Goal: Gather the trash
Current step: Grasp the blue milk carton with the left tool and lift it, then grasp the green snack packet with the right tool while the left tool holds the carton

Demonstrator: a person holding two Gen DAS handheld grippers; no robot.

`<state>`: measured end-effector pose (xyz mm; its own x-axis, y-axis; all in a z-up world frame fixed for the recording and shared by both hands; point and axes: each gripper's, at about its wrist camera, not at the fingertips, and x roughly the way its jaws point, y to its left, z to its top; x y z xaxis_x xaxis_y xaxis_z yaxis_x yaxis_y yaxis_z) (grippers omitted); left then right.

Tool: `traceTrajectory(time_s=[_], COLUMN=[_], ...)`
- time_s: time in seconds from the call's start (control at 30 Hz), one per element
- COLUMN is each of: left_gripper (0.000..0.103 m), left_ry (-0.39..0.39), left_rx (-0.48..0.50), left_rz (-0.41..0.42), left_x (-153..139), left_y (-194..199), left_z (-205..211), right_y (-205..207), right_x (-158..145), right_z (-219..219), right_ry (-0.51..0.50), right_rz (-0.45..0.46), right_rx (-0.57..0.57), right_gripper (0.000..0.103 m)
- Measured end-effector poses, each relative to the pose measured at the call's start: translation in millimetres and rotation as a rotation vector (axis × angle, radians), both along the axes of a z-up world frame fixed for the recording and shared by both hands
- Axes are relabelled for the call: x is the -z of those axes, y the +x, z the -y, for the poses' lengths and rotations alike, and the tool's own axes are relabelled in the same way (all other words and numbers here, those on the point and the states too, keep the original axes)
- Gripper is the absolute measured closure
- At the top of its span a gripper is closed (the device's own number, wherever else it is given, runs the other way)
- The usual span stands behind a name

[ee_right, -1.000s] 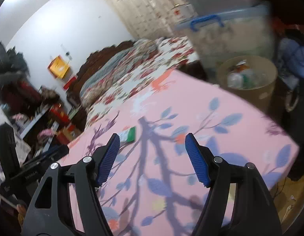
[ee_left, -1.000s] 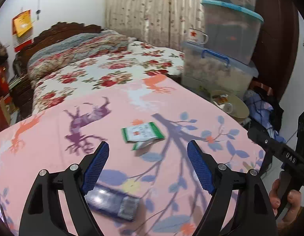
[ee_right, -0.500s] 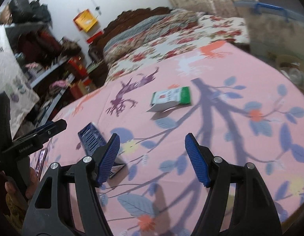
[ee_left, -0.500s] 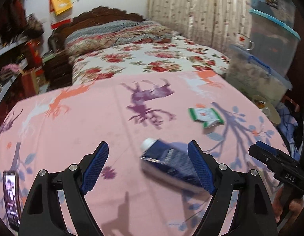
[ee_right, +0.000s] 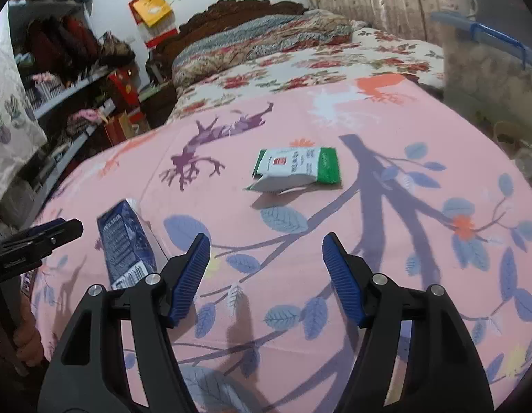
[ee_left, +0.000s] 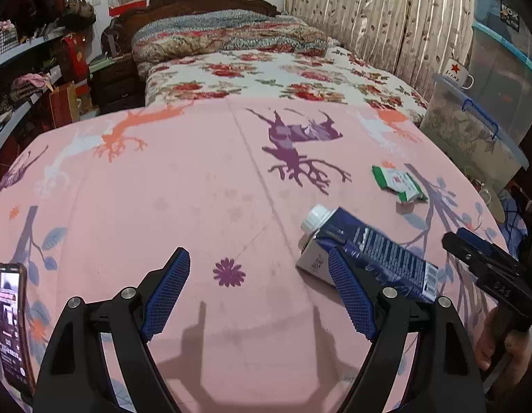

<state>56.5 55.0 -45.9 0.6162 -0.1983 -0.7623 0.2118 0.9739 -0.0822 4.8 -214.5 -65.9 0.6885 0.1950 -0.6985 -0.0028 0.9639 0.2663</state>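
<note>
A dark blue carton (ee_left: 369,251) with a white cap lies on its side on the pink bedsheet (ee_left: 197,189). My left gripper (ee_left: 259,258) is open above the sheet, and the carton lies just behind its right finger, not between the pads. A green-and-white wrapper (ee_left: 398,184) lies further back to the right. In the right wrist view the wrapper (ee_right: 297,165) lies ahead of my open right gripper (ee_right: 266,244), well clear of its tips. The carton (ee_right: 125,241) sits to the left of its left finger. Nothing is held.
A phone (ee_left: 9,323) lies on the sheet at the near left. Stacked plastic storage boxes (ee_left: 472,137) with a mug (ee_left: 457,70) on top stand to the right of the bed, with a round bin (ee_left: 486,192) below them. Cluttered shelves (ee_left: 25,79) line the left wall.
Both views swung left across the bed. The carton went from under the left finger to behind the right finger. The right view left the bin and now faces the wrapper.
</note>
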Motion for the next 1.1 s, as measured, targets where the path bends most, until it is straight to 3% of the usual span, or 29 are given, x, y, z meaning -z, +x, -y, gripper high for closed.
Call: traceTrajectory(time_s=[0.17,0.27,0.33,0.43,0.5,0.6,0.8,0.9,0.97,1.07,1.1], left_gripper=[0.024,0.024,0.024,0.022,0.015,0.014,0.014,0.016,0.025,0.051,0.052], left_ry=[-0.007,-0.01,-0.015,-0.003,0.006,0.028,0.071,0.074,0.072,0.027,0.024], left_rx=[-0.007,-0.013,-0.012,0.006,0.021,0.057,0.106,0.102,0.098,0.12,0.117], left_rz=[-0.016,-0.015,-0.022,-0.035,-0.04,-0.033,-0.038,-0.061,-0.067,-0.093,-0.092], left_x=[1.9,0.0,-0.4,1.2,2.1,3.8,16.3,24.8,27.7,31.4,31.2], left_y=[1.8,2.8,3.8,4.5,4.4,1.3,-2.8,-0.7,1.4,4.7,5.3], left_z=[-0.3,0.2,1.8,11.4,17.9,34.9,58.5,58.8,55.5,48.8,47.4], right_y=[-2.2,-11.8,-19.8,-24.9,-24.3,-17.7,17.6,34.7,45.5,60.8,70.0], right_x=[7.2,7.4,4.4,1.5,-0.1,-0.1,15.4,19.9,17.4,15.2,15.0], right_z=[-30.7,-60.8,-86.4,-94.8,-85.4,-58.8,29.4,48.2,55.5,64.2,68.5], right_ry=[-0.018,0.024,-0.027,-0.043,-0.04,-0.005,0.347,0.383,0.355,0.332,0.317], right_rz=[-0.016,-0.018,0.006,0.024,0.033,0.026,-0.086,-0.094,-0.076,-0.063,-0.06], right_rx=[-0.089,-0.22,-0.308,-0.338,-0.309,-0.229,-0.023,0.034,0.064,0.099,0.115], right_gripper=[0.034,0.034,0.035,0.034,0.034,0.035,0.039,0.04,0.04,0.039,0.039])
